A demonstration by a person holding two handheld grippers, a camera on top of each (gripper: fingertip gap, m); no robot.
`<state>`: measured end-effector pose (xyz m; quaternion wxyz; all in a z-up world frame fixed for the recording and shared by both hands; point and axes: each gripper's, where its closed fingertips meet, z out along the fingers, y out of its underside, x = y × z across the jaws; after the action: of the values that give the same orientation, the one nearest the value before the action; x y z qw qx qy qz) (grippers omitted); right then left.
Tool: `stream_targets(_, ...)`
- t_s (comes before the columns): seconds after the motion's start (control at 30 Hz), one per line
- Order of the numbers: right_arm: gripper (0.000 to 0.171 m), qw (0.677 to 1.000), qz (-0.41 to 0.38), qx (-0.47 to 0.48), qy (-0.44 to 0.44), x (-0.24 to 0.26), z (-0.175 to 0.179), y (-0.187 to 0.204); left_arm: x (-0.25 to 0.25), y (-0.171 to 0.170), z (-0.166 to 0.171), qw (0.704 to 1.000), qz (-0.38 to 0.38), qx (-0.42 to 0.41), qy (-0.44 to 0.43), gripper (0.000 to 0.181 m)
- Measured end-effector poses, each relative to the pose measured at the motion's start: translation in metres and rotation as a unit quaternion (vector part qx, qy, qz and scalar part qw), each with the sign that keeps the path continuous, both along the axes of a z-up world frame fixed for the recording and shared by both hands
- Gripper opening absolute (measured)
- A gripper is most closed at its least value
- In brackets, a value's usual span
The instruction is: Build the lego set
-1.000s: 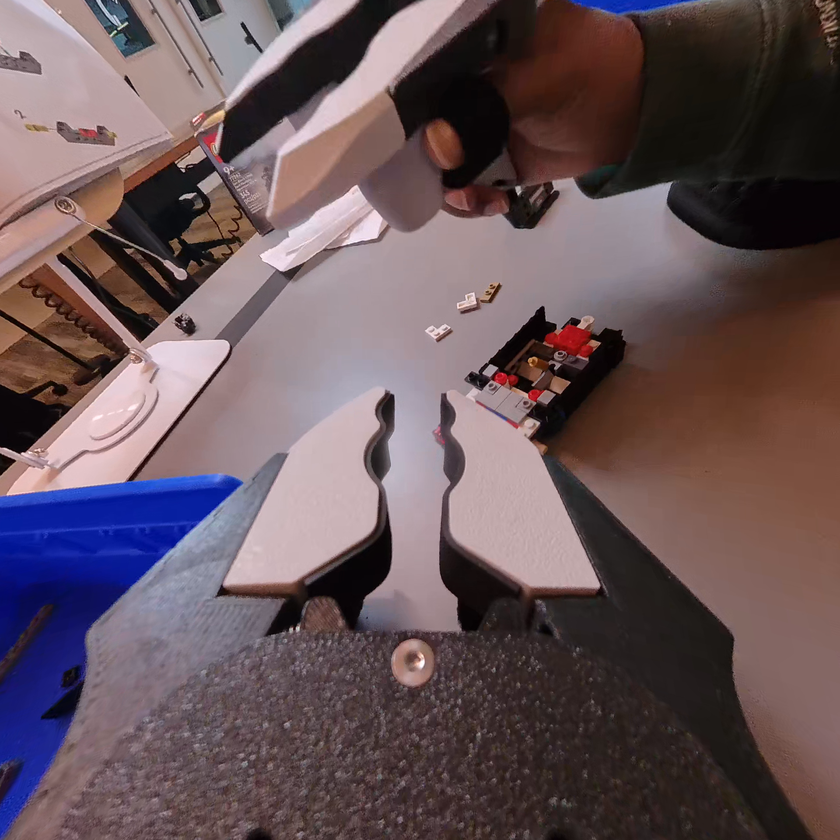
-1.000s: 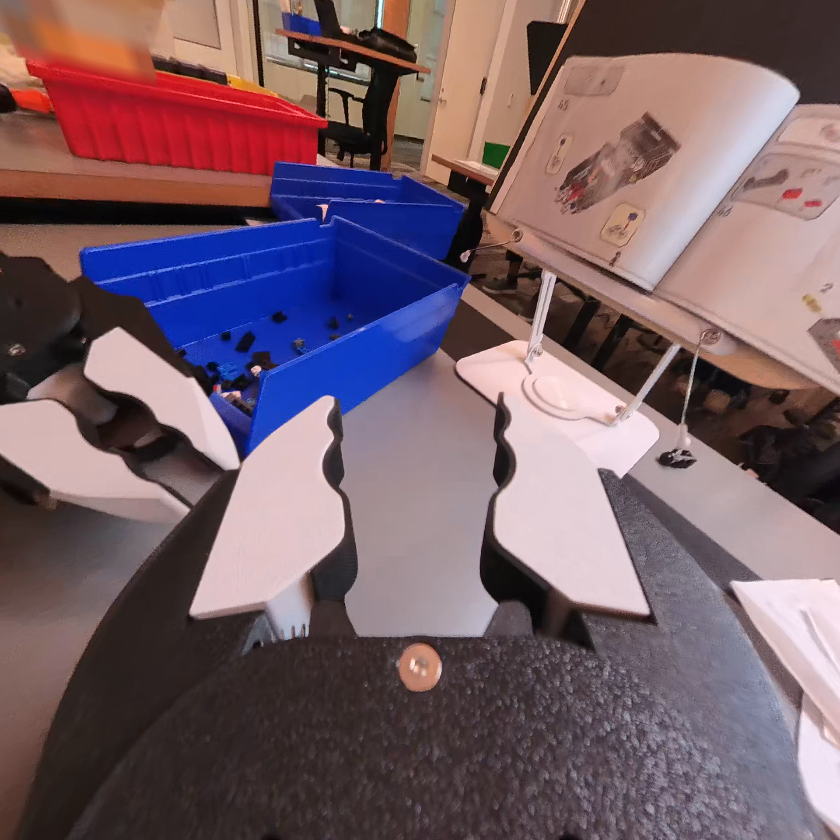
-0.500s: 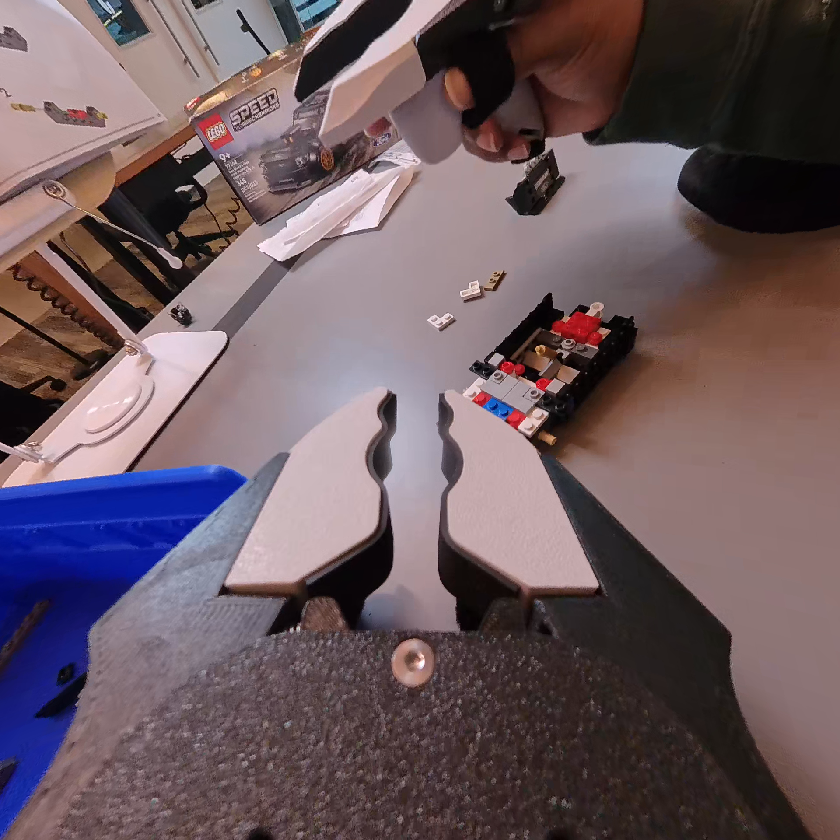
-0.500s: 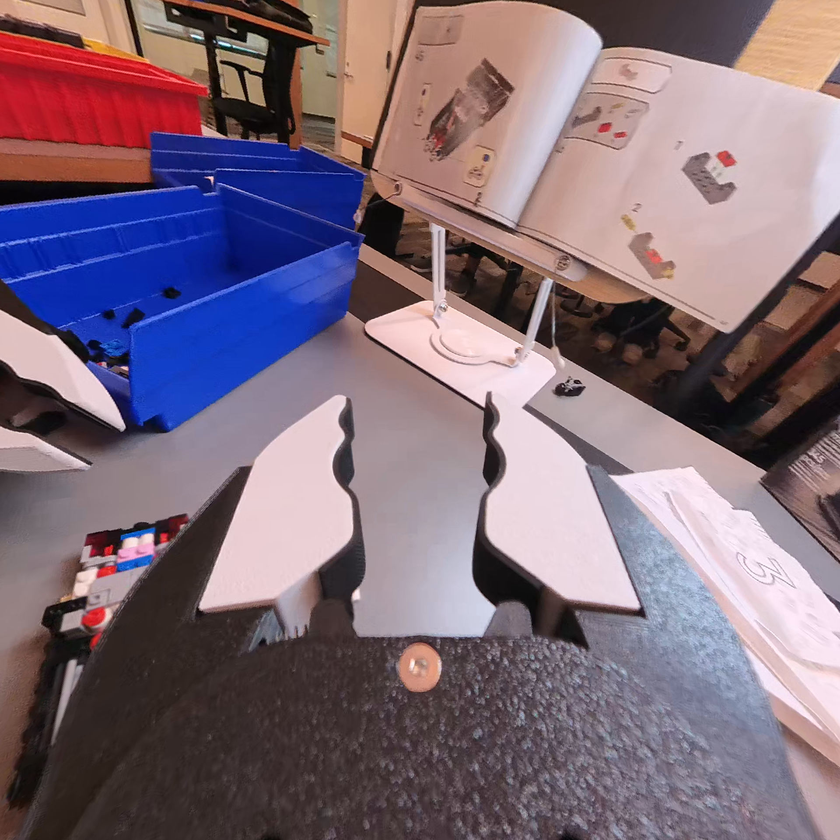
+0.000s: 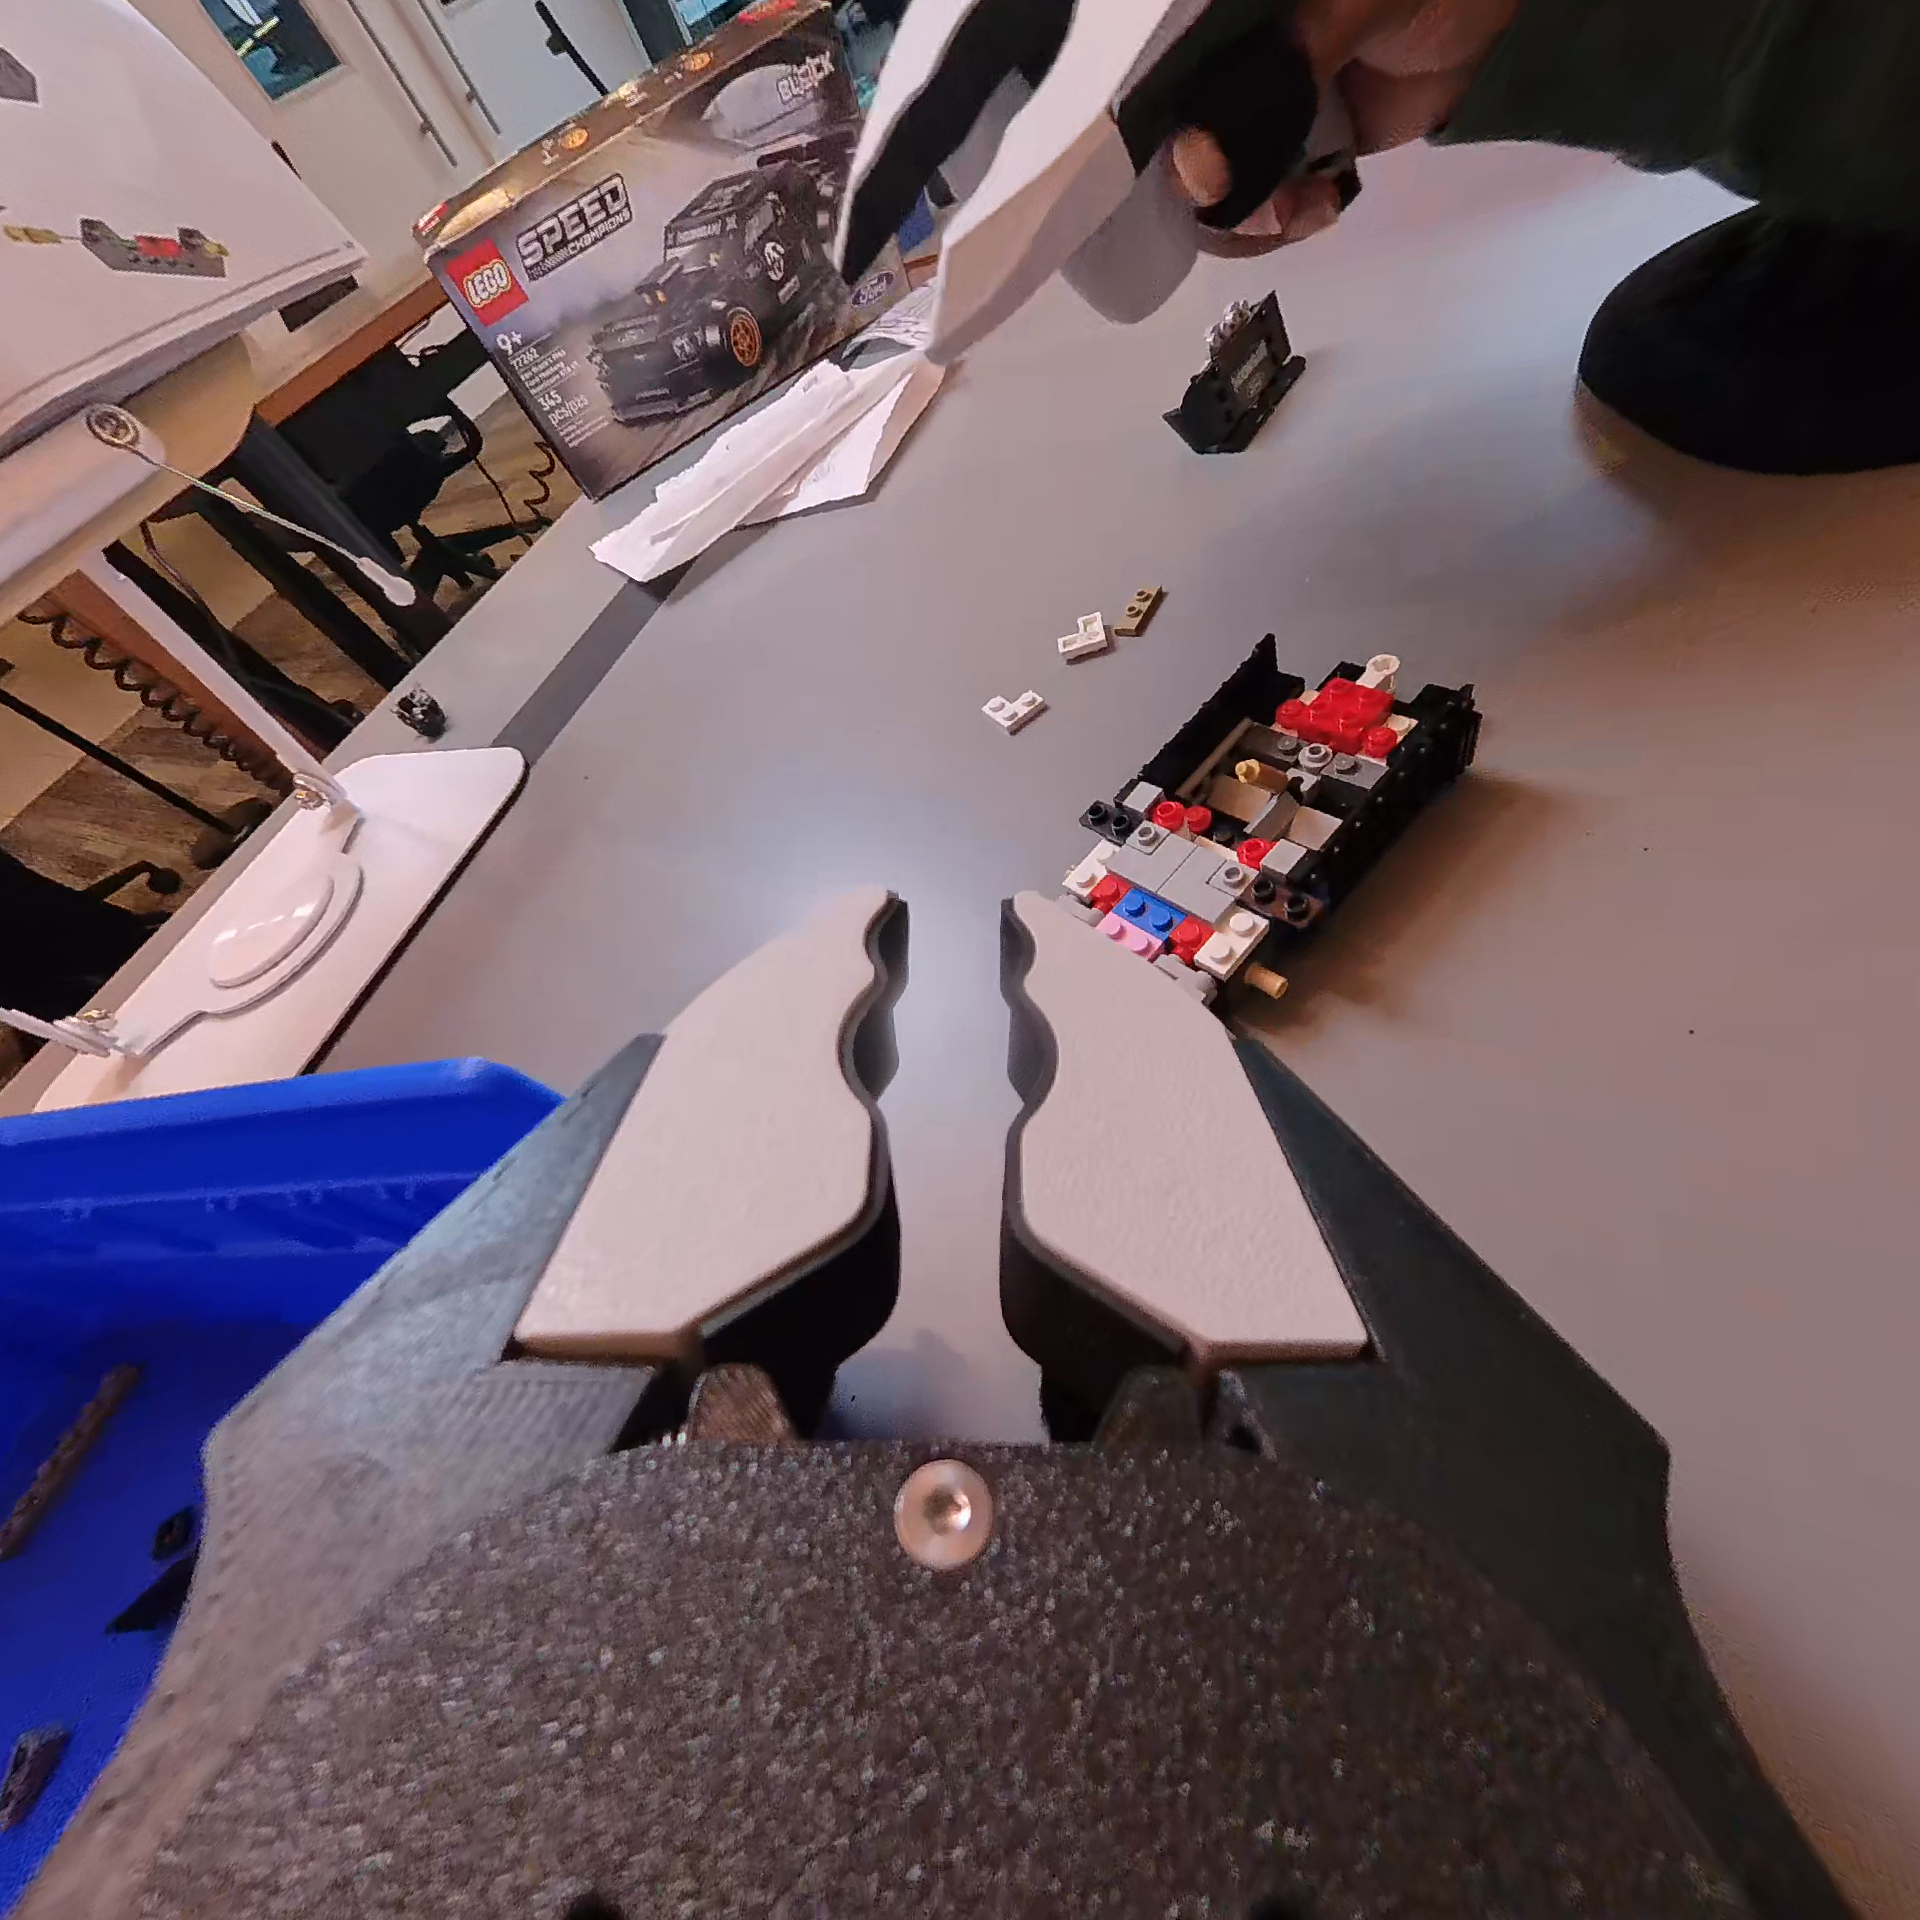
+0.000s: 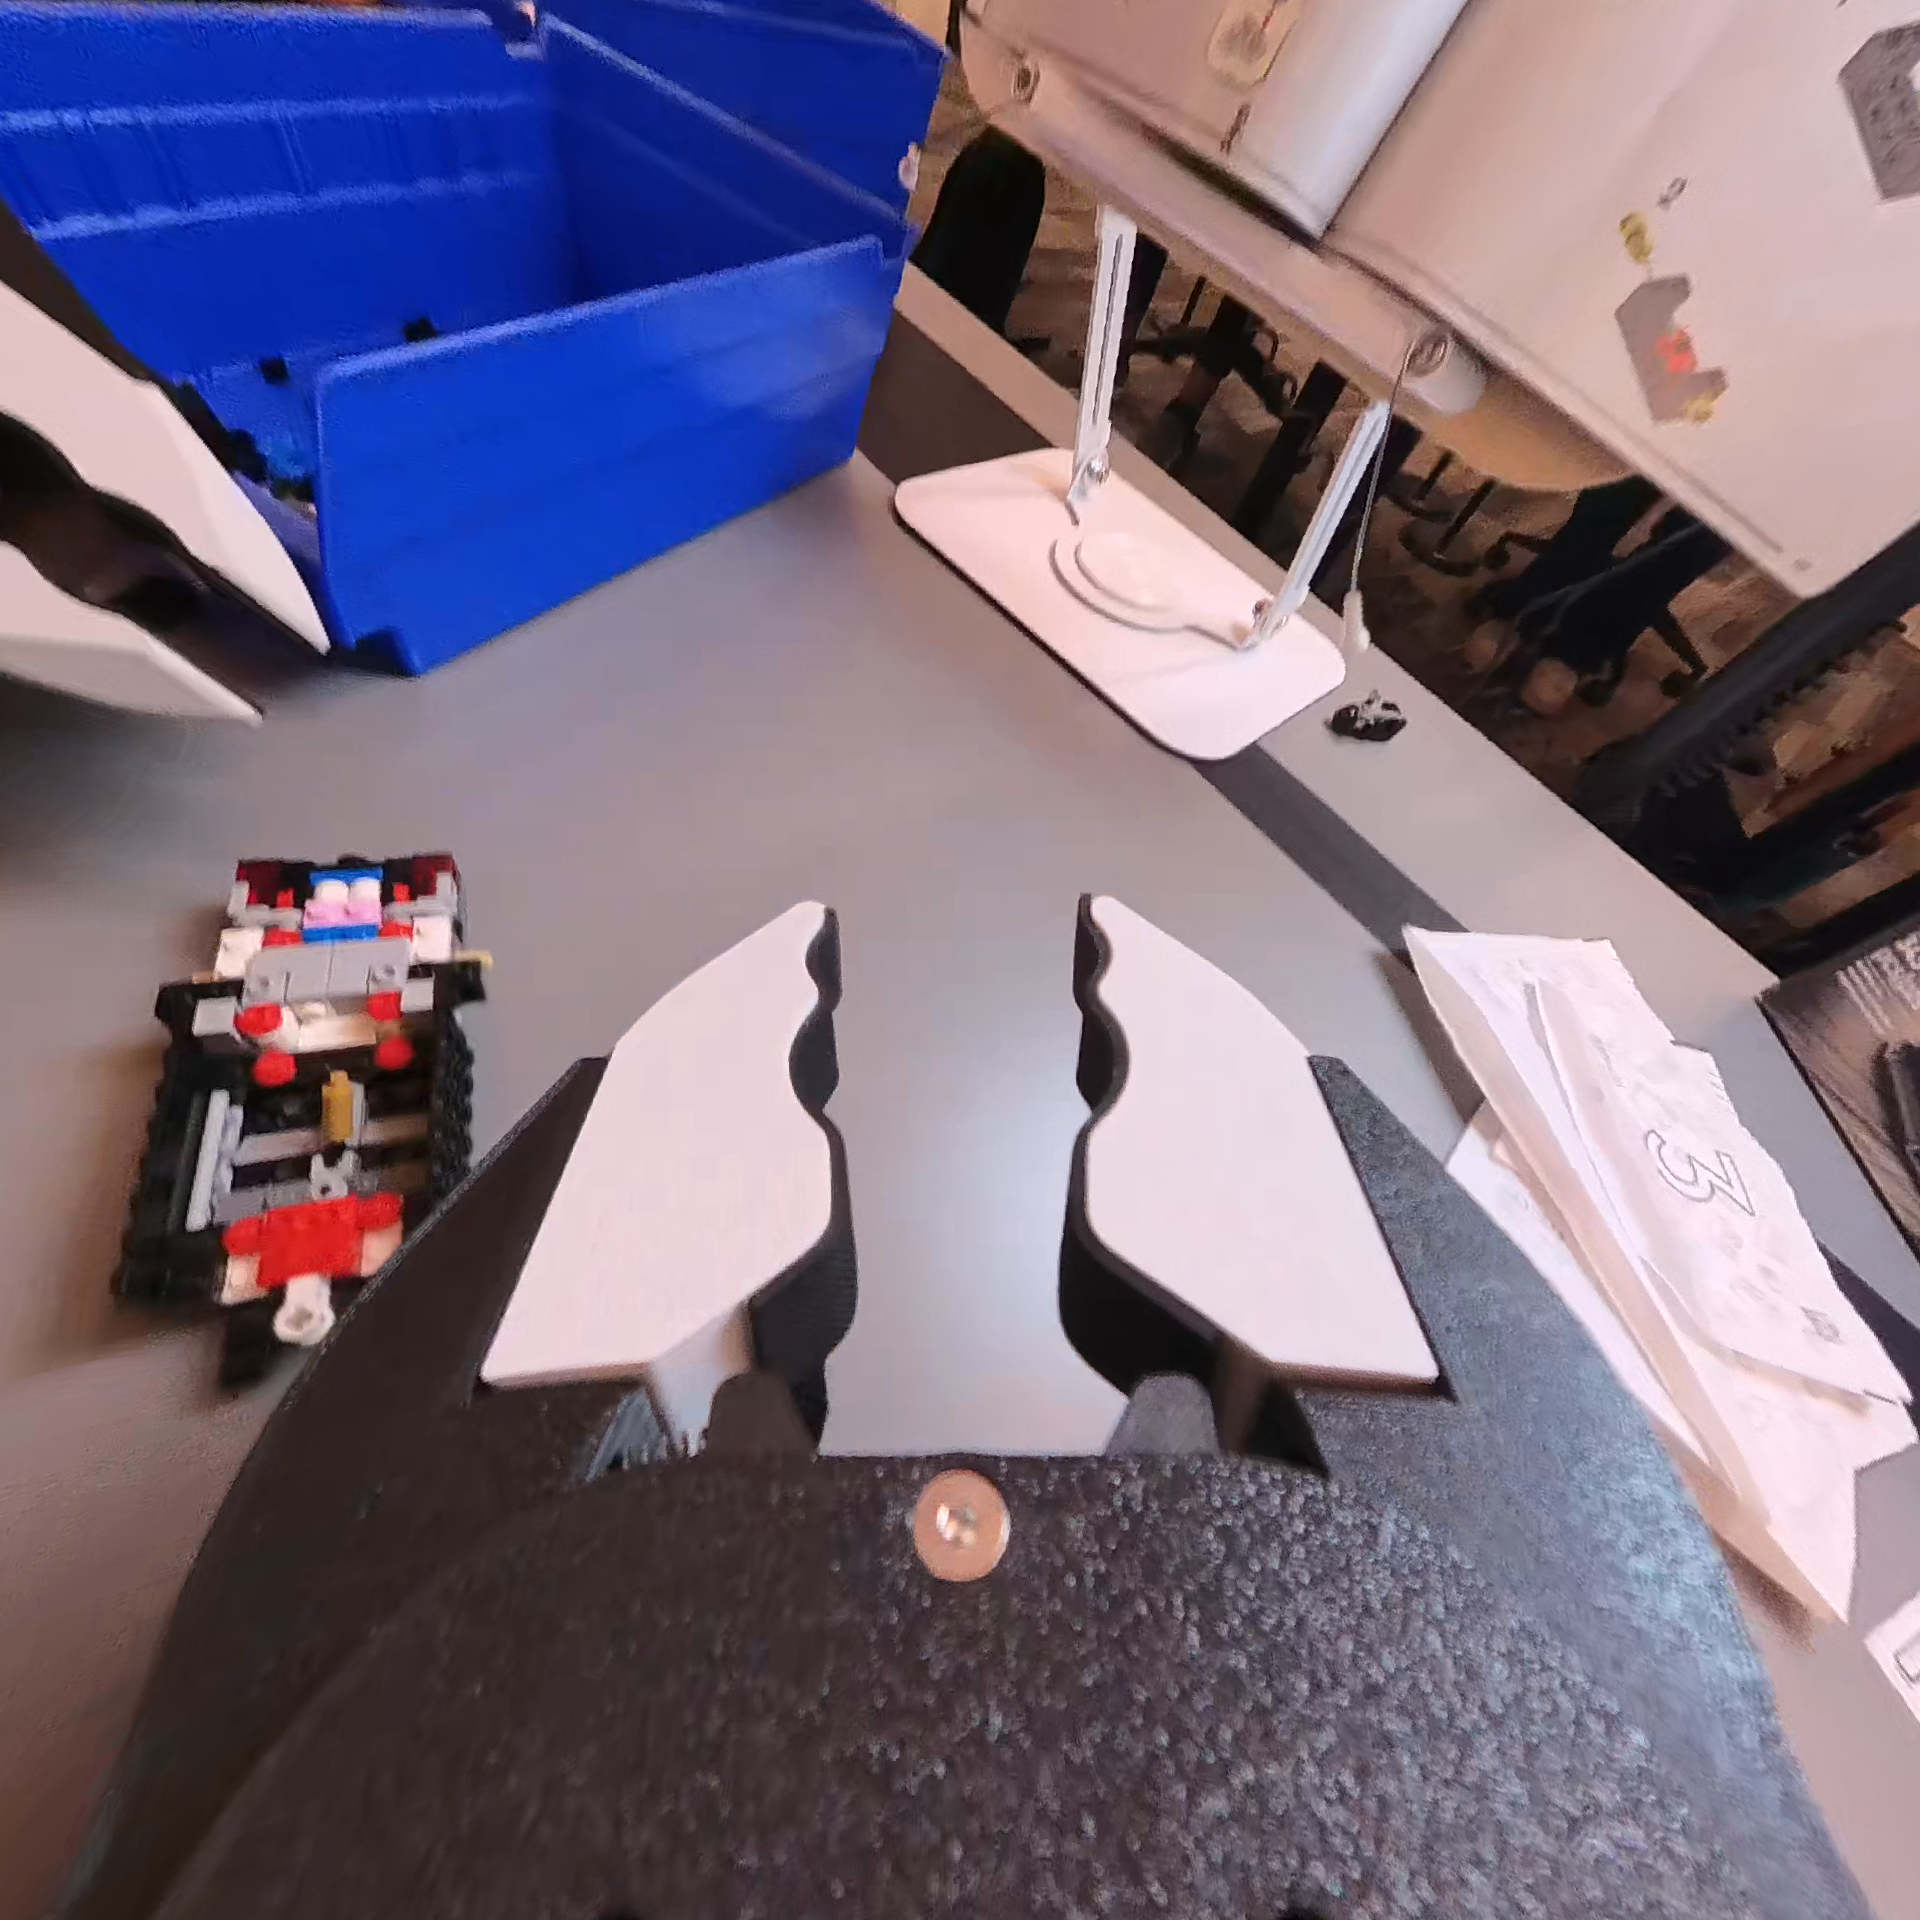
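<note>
both jaws gaping, empty; lego build (image 5: 1262, 821) right of left jaws.

Left gripper (image 5: 951, 914), right gripper (image 6: 954, 914) — jaws apart, empty.

Both wrist cameras are looking low along their fingers across the counter (image 5: 1558, 1143), facing each other; both are catching the build (image 5: 1268, 821) (image 6: 312, 1060) close by.

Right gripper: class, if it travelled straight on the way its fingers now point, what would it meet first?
Probably bare grey tabletop. The open right gripper points down at it; the white stand base lies farther on, slightly right. Depth is uncertain.
</note>
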<state>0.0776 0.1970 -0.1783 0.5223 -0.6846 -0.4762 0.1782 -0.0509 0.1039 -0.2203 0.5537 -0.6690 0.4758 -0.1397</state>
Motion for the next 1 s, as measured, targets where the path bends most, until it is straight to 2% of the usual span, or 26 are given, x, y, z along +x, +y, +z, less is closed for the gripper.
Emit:
stream_targets(0.13, 0.034, 0.999, 0.024, -0.030, -0.033, 0.010, -0.025, -0.010, 0.001, -0.001, -0.005, 1.000, -0.002, 0.005, 0.012, 0.016)
stream_targets(0.23, 0.034, 0.990, 0.059, -0.079, -0.105, 0.016, -0.060, -0.023, 0.001, 0.001, -0.012, 1.000, 0.000, -0.002, 0.020, 0.015)
stream_targets(0.33, 0.034, 0.980, 0.082, -0.119, -0.139, 0.017, -0.084, -0.034, 0.002, 0.000, -0.016, 1.000, -0.003, -0.005, 0.026, 0.014)
stream_targets(0.53, 0.033, 0.973, 0.046, -0.154, -0.163, 0.015, -0.105, -0.027, 0.003, -0.001, -0.019, 0.999, -0.008, -0.008, 0.031, 0.013)
stream_targets(0.57, 0.029, 0.972, 0.045, -0.161, -0.164, 0.014, -0.107, -0.027, 0.004, -0.002, -0.019, 0.999, -0.010, -0.008, 0.031, 0.013)
stream_targets(0.63, 0.010, 0.971, 0.042, -0.155, -0.179, 0.014, -0.108, -0.026, 0.006, -0.003, -0.016, 1.000, -0.014, -0.007, 0.026, 0.013)
stream_targets(0.7, 0.008, 0.971, 0.042, -0.142, -0.187, 0.012, -0.107, -0.025, 0.007, -0.004, -0.013, 1.000, -0.017, -0.003, 0.019, 0.014)
stream_targets(0.77, 0.008, 0.976, 0.070, -0.142, -0.147, -0.001, -0.097, -0.035, 0.009, -0.006, -0.008, 1.000, -0.020, 0.006, 0.013, 0.018)
stream_targets(0.83, 0.008, 0.979, 0.119, -0.153, -0.061, -0.028, -0.069, -0.056, 0.013, -0.010, 0.001, 0.999, -0.030, 0.024, -0.003, 0.023)
stream_targets(0.93, 0.008, 0.951, 0.213, -0.213, 0.067, -0.072, -0.024, -0.105, 0.022, -0.020, 0.022, 0.996, -0.044, 0.068, -0.028, 0.029)
stream_targets(1.0, 0.008, 0.933, 0.241, -0.253, 0.086, -0.088, -0.019, -0.126, 0.027, -0.026, 0.031, 0.992, -0.053, 0.110, -0.024, 0.030)
